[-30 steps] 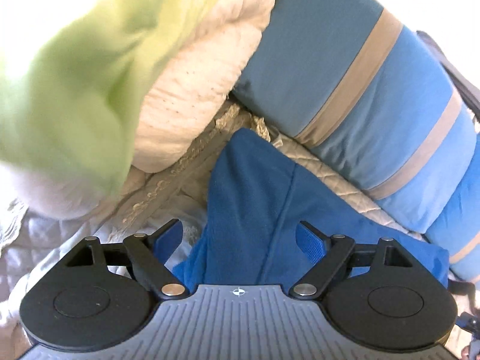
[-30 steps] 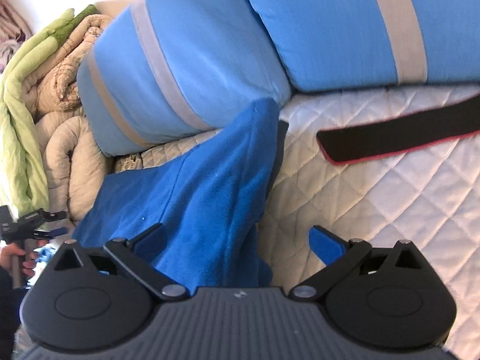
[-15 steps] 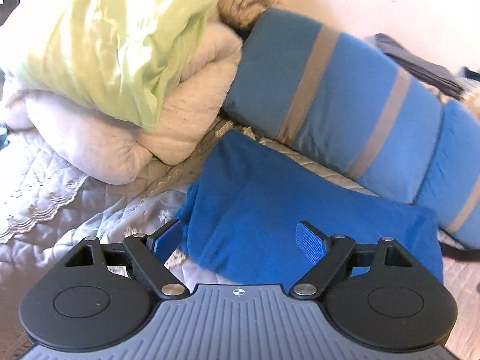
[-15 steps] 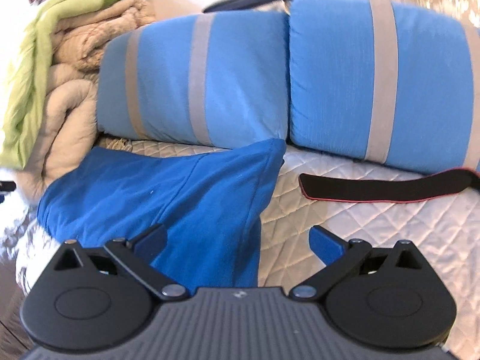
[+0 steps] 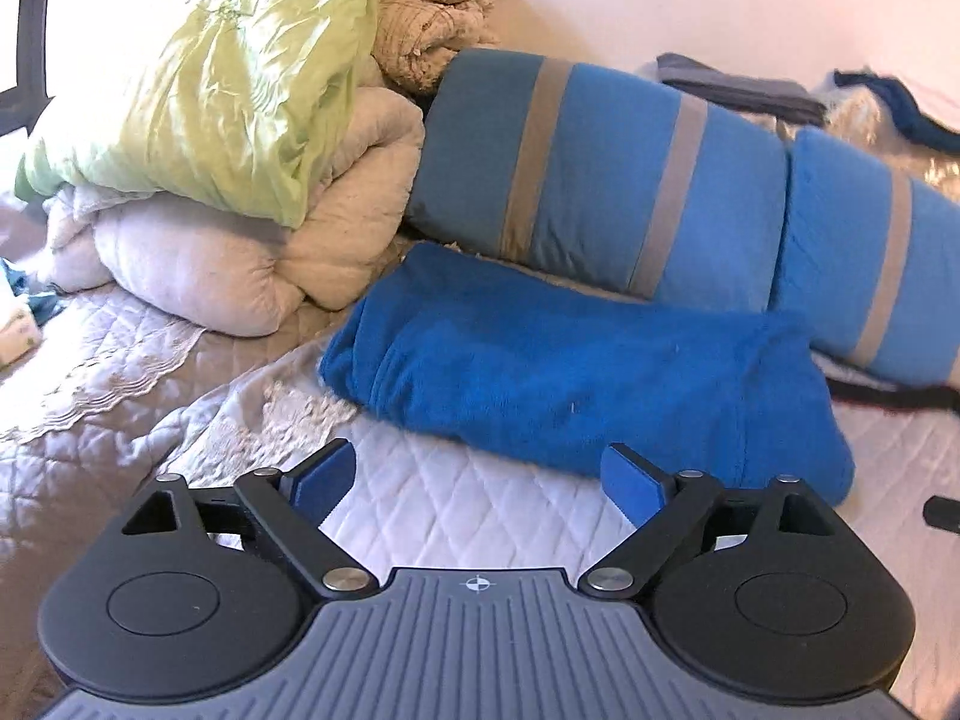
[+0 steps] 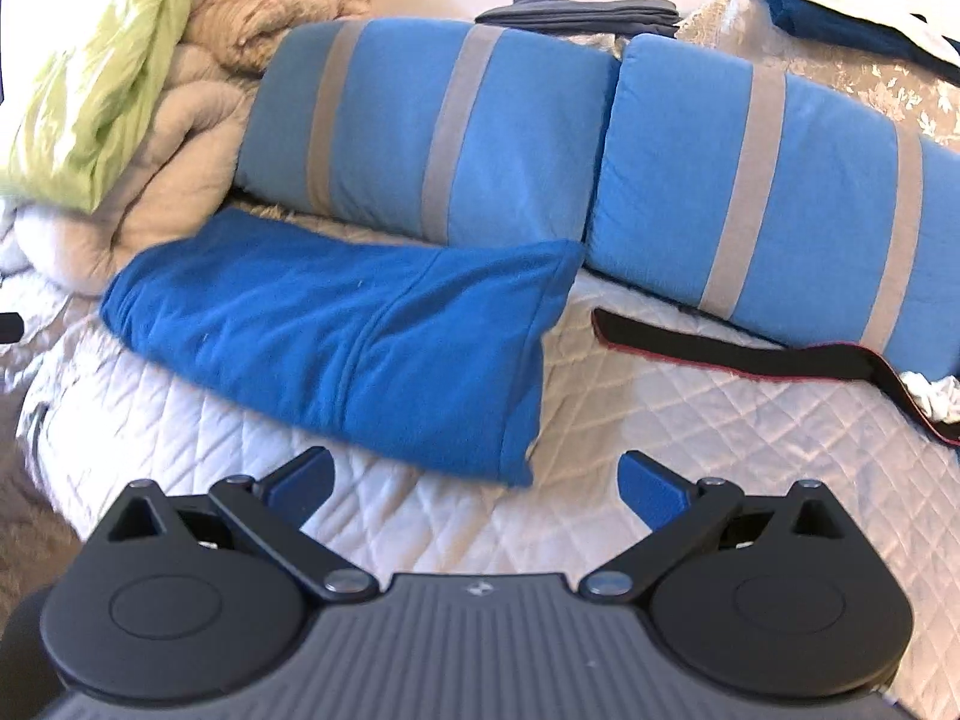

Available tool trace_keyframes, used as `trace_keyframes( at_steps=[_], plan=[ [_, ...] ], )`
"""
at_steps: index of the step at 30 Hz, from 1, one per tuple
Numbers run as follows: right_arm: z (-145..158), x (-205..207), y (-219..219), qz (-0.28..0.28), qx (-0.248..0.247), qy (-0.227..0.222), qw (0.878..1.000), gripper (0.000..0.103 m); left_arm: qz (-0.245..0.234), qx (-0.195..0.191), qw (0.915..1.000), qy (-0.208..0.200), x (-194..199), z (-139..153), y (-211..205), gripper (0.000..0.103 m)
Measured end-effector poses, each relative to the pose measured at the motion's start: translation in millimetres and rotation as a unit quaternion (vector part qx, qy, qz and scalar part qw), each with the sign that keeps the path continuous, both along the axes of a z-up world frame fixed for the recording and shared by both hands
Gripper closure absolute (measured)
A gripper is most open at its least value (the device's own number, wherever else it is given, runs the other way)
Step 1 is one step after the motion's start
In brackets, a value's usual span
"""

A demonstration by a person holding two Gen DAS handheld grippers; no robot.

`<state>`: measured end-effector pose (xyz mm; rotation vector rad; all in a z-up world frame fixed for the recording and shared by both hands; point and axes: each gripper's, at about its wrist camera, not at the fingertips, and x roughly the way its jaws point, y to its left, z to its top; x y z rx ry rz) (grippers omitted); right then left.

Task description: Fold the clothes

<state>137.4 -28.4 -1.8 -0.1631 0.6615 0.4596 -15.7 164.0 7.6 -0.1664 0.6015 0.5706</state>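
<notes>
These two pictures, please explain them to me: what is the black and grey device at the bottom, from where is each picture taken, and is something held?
No robot is here. A person holds a two-finger gripper in each hand, and a camera on each gripper looks forward along its fingers. One picture is from the left gripper, the other from the right gripper; the black arms with blue pads at the bottom are their fingers.

Both look at a bed with a white quilt. On it lies a folded blue garment, before two striped blue pillows. A pile of bedding is at the left, a black strap at the right.

Both grippers are open, with only quilt between the pads. The left jaws have just been opening. Nothing is held.
</notes>
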Motion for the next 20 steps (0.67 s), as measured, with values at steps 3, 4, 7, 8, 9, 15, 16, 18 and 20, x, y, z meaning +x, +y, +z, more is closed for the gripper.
trace_keyframes(
  at_steps=[3, 4, 7, 8, 9, 15, 16, 18, 20],
  plan=[
    [-4, -20, -1, 0.001, -0.007, -0.004, 1.000, 0.000, 0.004, 0.013, 0.9999, 0.007, -9, -9, -14, 0.012],
    [-6, -25, 0, 0.003, -0.011, -0.004, 1.000, 0.000, 0.001, 0.018, 0.9998, 0.010, -12, -13, -20, 0.012],
    [-10, -40, 0, 0.009, -0.022, -0.004, 1.000, 0.000, -0.007, 0.028, 0.9995, 0.012, -19, -21, -34, 0.012],
    [-11, -44, 0, 0.011, -0.025, -0.006, 1.000, 0.000, -0.007, 0.030, 0.9995, 0.012, -22, -23, -37, 0.011],
    [-12, -49, 0, 0.013, -0.026, -0.007, 1.000, 0.000, -0.006, 0.028, 0.9995, 0.013, -23, -25, -40, 0.011],
    [-17, -61, -6, 0.017, -0.025, -0.002, 1.000, 0.000, -0.009, 0.029, 0.9994, 0.020, -28, -31, -51, 0.006],
    [-17, -62, -7, 0.016, -0.026, -0.002, 1.000, 0.000, -0.007, 0.032, 0.9992, 0.024, -28, -31, -53, 0.005],
    [-18, -64, -9, 0.014, -0.024, -0.001, 1.000, 0.000, -0.006, 0.039, 0.9987, 0.032, -29, -34, -59, 0.003],
    [-19, -64, -12, 0.015, -0.022, 0.000, 1.000, 0.000, 0.002, 0.048, 0.9985, 0.028, -33, -36, -64, 0.002]
  ],
)
